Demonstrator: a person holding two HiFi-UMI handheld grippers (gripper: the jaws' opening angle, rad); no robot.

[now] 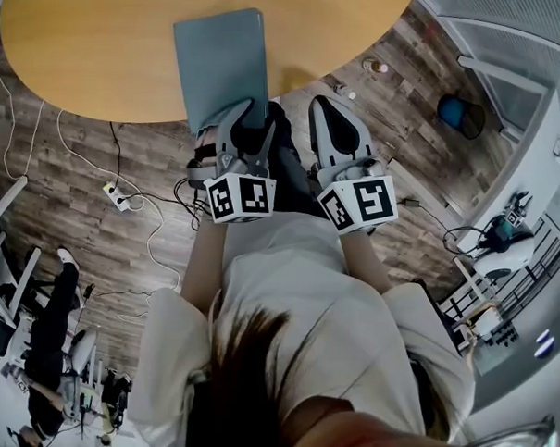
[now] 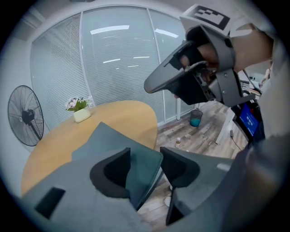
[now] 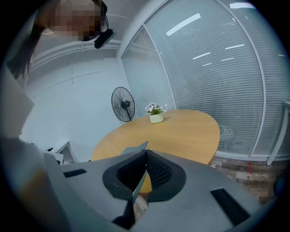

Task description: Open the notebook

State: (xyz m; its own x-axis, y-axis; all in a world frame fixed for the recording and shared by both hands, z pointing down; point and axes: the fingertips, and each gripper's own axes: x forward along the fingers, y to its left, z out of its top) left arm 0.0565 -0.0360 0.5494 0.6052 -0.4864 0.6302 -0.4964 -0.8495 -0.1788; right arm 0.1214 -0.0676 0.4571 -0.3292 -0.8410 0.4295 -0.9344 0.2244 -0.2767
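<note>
Right tool point(image 3: 145, 155) clamps notebook point(image 1: 219, 63) (white pot point(image 3: 157, 119) holds flowers point(image 3: 155, 108)).

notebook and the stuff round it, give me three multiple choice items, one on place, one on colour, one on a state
1. Where does the notebook lie?
A on a shelf
B at the near edge of the table
C in a drawer

2. What colour is its cover?
A red
B yellow
C grey-blue

3. How do the jaws of the left gripper stand?
A apart, with the notebook's corner between them
B pressed together, empty
C shut on a pen

Key:
1 B: the head view shows it at the table's near rim.
2 C: the cover looks grey-blue in every view.
3 A: the left gripper view shows the jaws wide apart with the corner between them.
</note>
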